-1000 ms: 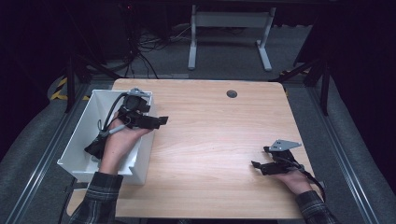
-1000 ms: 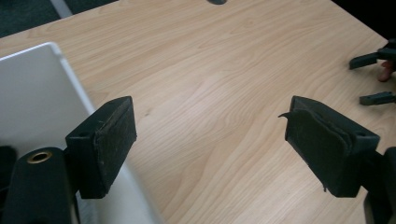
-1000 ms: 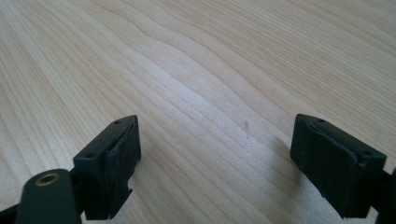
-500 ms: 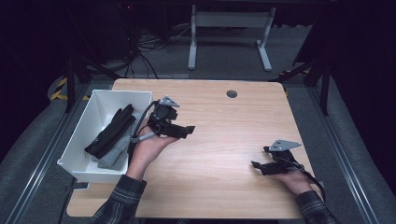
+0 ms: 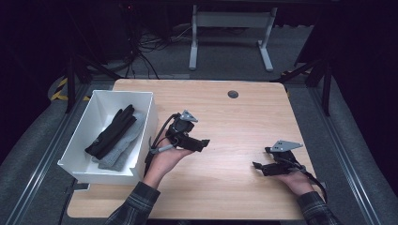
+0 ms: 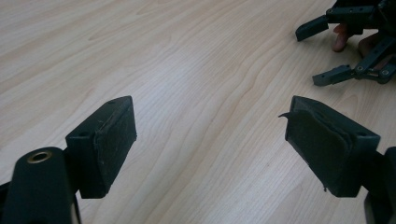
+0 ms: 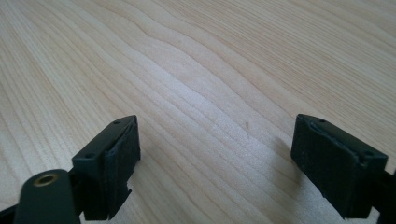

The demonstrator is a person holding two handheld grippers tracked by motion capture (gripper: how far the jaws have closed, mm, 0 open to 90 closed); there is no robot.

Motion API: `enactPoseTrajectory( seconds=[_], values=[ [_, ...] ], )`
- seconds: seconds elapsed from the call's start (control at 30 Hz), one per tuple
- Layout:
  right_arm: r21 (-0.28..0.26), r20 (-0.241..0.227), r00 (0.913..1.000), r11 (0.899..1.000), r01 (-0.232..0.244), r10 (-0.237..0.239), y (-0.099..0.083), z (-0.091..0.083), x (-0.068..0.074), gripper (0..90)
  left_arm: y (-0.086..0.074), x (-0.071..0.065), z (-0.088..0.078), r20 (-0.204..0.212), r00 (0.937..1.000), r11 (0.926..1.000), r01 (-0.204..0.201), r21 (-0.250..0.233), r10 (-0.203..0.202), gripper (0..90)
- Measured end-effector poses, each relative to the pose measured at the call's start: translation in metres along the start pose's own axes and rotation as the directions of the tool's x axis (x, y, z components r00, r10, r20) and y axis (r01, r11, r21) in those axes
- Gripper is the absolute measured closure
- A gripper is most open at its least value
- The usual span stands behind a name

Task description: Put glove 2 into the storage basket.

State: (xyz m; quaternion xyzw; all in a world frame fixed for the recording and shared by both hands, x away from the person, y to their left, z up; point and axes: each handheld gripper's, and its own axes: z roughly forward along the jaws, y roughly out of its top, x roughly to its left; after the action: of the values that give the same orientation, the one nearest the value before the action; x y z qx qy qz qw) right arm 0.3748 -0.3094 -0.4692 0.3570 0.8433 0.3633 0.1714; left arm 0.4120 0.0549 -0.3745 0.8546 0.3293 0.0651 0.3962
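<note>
I'm holding my left gripper (image 5: 199, 143) wide and empty just right of the white bin (image 5: 149, 117), socks (image 5: 114, 136) inside; right gripper (image 5: 259, 167) resting wide on the table (image 5: 225, 117) too

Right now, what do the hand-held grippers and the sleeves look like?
Both the left gripper and the right gripper are black, each with two blocky jaws faced with dark pads. Each carries a grey three-cornered plate on top and trails a black cable. The sleeves are dark plaid.
</note>
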Motion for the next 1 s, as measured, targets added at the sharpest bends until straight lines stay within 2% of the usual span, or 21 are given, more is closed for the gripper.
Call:
enactPoseTrajectory(
  seconds=[0.63,0.8,1.0],
  values=[
    [0.0,0.0,1.0,1.0,0.0,0.0,0.0,0.0,0.0,16.3,-0.034,-0.011,0.047,0.022,0.9982,0.9979,-0.057,0.032,0.056,15.7],
    [0.0,0.0,1.0,1.0,0.0,0.0,0.0,0.0,0.0,16.3,-0.041,-0.016,0.057,0.002,0.996,0.9947,-0.089,0.051,0.089,14.8],
    [0.0,0.0,1.0,1.0,0.0,0.0,0.0,0.0,0.0,16.3,-0.049,-0.018,0.066,-0.004,0.9963,0.9945,-0.085,0.06,0.086,13.9]
  ],
)
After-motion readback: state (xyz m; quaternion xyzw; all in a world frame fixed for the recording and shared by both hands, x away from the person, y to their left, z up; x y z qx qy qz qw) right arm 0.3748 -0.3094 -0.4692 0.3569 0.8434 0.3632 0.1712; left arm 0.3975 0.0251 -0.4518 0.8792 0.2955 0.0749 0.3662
